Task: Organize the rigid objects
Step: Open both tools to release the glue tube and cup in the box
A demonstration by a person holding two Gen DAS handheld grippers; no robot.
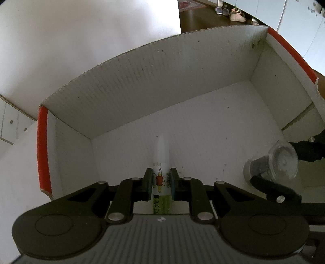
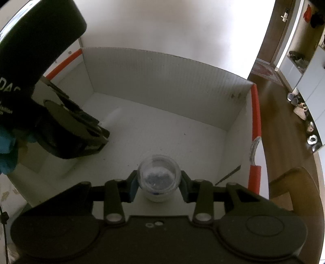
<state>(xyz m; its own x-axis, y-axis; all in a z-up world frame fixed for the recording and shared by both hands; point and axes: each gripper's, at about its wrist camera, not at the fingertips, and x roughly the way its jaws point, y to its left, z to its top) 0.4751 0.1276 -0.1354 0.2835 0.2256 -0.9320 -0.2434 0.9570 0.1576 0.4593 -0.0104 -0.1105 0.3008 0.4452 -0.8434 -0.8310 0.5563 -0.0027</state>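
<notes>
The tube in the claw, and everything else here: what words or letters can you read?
Small tube: tiny print above the cartoon drawing, and more on the green band below, too blurred to read.
Black sleeve: "DAC", cut off at the picture's edge; the smaller white print below it is unreadable.
Clear jar: no readable text.

A home: shoes [image 1: 222,11] on wooden floor [image 2: 284,126].
</notes>
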